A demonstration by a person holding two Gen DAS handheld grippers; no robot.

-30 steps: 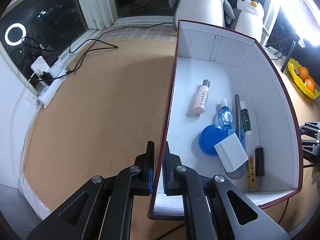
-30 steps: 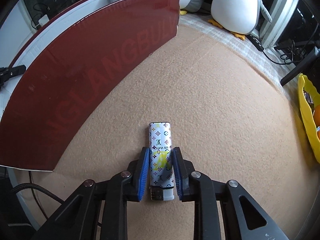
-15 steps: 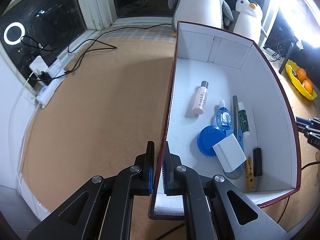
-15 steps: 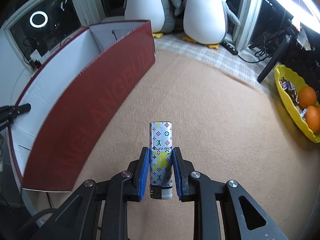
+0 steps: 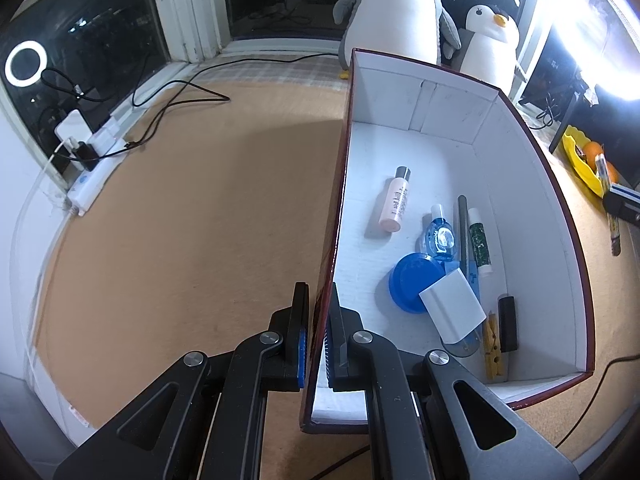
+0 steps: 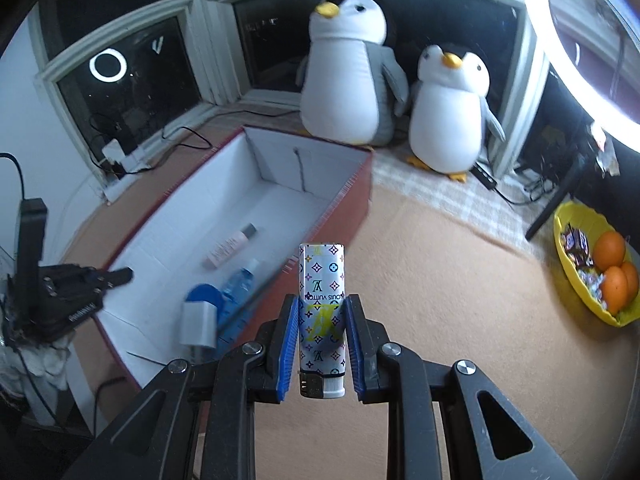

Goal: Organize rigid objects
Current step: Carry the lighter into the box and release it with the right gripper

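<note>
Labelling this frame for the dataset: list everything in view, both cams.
box: 1, maroon outside, white inside, on tan mat
pink bottle: 1, in box
blue bottle: 1, in box
blue lid: 1, in box
white block: 1, over lid
clothespin: 1, yellow, box's near end
lighter: 1, white patterned, held
penguins: 2, white-grey, behind box
bowl: 1, yellow, oranges inside
left tool: clamps box wall
right tool: grips lighter
</note>
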